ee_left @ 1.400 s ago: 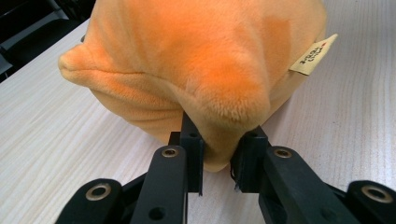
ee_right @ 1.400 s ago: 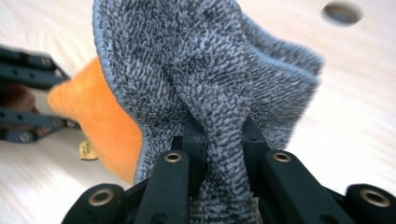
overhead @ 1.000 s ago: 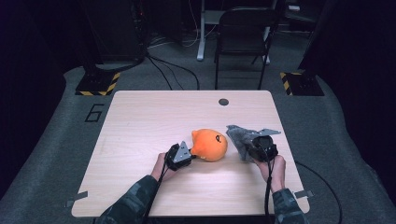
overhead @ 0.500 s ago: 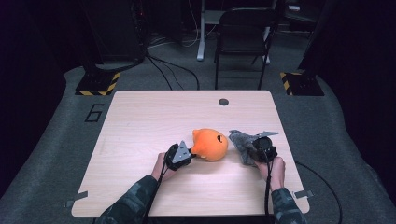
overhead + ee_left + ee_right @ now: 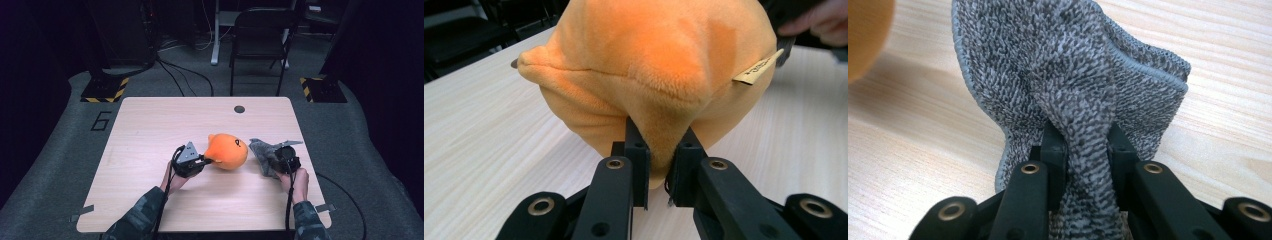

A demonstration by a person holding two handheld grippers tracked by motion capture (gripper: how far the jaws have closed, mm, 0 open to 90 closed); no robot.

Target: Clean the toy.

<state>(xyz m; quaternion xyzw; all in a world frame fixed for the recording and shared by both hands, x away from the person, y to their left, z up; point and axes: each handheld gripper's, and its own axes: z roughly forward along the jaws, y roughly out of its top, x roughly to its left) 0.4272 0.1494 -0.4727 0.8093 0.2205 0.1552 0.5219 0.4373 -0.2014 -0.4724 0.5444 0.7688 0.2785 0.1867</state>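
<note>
Left gripper (image 5: pixel 199 161) is lifting vs a second ago, its fingers clamping a pinch of the orange plush (image 5: pixel 228 151) mid-counter (image 5: pixel 150 125). Right gripper (image 5: pixel 280 159) is sitting lower, fingers clamping a fold of grey cloth (image 5: pixel 262 151) beside the plush.

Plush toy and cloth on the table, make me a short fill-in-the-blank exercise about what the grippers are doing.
1. The left gripper is shut on the ____ plush toy.
2. The right gripper pinches a fold of the ____ cloth.
3. Both things are over a ____ table.
4. Behind the table stands a black ____.

Missing words: orange; grey; wooden; chair
</note>
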